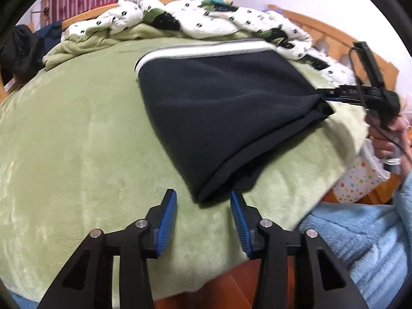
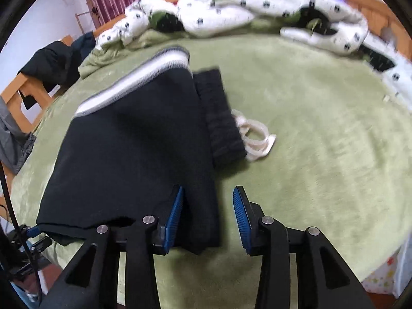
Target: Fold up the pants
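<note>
Dark navy pants [image 1: 221, 108] with a white and grey side stripe [image 1: 206, 51] lie folded on a green blanket [image 1: 77, 134]. My left gripper [image 1: 203, 200] is open, its blue pads just short of the pants' near corner. In the right wrist view the pants [image 2: 128, 154] lie left of centre, with the ribbed waistband [image 2: 221, 118] and white drawstring [image 2: 257, 139] poking out beyond. My right gripper [image 2: 208, 198] is open, jaws astride the pants' near right edge. It also shows in the left wrist view [image 1: 332, 94] at the pants' far corner.
A white patterned quilt [image 1: 195, 18] is bunched along the far side of the bed, against a wooden bed frame [image 1: 322, 28]. Dark clothes [image 2: 51, 64] hang on the frame at left. A blue fleece sleeve [image 1: 360, 244] is at lower right.
</note>
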A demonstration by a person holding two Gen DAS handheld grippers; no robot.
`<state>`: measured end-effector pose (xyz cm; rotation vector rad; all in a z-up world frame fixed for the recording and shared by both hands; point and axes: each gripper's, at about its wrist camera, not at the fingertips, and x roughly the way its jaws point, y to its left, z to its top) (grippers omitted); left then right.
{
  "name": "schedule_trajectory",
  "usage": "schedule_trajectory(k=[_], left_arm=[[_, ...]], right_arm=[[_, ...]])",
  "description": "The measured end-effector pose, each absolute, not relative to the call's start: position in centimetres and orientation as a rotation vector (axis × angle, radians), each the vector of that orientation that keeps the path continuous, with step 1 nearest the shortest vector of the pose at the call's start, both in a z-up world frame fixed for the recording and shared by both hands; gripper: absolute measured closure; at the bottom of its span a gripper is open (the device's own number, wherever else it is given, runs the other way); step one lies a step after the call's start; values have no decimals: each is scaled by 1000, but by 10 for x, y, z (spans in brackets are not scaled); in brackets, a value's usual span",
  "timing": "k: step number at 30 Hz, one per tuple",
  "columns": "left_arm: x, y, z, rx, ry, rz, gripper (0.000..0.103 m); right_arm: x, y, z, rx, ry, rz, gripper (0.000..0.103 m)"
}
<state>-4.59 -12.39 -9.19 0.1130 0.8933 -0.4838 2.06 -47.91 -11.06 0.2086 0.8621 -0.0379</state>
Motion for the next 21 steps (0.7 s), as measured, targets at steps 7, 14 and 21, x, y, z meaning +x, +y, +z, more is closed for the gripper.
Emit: schedule_trajectory(k=[7,14,21], left_arm=[[-14,-98,-59,-94,870,-492,38],[75,-100,-81,-284,965,-492,38],[127,-106,-137,-483,1053,-507,48]], right_arm=[[56,-483,-90,242,766,-75,56],[123,-487,-105,250,894,-37,36],[132,-486,-132,232,948,-13,32]])
